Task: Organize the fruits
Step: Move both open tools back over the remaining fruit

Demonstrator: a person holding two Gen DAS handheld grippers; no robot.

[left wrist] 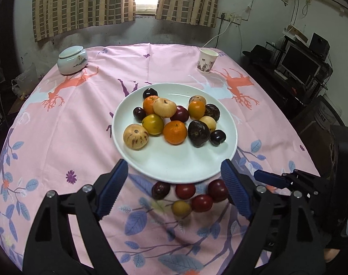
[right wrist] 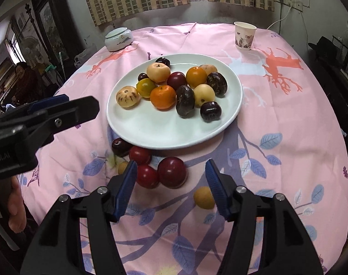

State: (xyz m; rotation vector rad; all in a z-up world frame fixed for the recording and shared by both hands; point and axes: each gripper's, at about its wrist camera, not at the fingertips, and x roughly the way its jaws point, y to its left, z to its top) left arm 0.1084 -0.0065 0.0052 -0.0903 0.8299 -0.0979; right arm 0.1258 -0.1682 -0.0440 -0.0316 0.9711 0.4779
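A white plate (left wrist: pixel 174 165) (right wrist: pixel 162 133) on the pink cloth holds several fruits: oranges (left wrist: pixel 175 132), dark plums (right wrist: pixel 210 111), pale round fruits (left wrist: pixel 135 136) and dark passion fruits (right wrist: pixel 185 100). Just in front of the plate's near rim, several red plums (left wrist: pixel 185 190) (right wrist: pixel 172 171) and a small yellow fruit (left wrist: pixel 181 208) lie loose on the cloth. Another small yellow fruit (right wrist: pixel 204 197) lies apart, by the right finger. My left gripper (left wrist: pixel 174 171) (right wrist: pixel 59 100) hangs open over the plate's near rim and the loose plums. My right gripper (right wrist: pixel 171 167) (left wrist: pixel 265 178) is open above the red plums, gripping nothing.
A lidded white ceramic jar (left wrist: pixel 72 60) (right wrist: pixel 119 39) stands at the far left of the table and a paper cup (left wrist: pixel 207 60) (right wrist: pixel 244 35) at the far right. A person (right wrist: pixel 25 78) sits beyond the table's left edge. A desk with a monitor (left wrist: pixel 300 65) is to the right.
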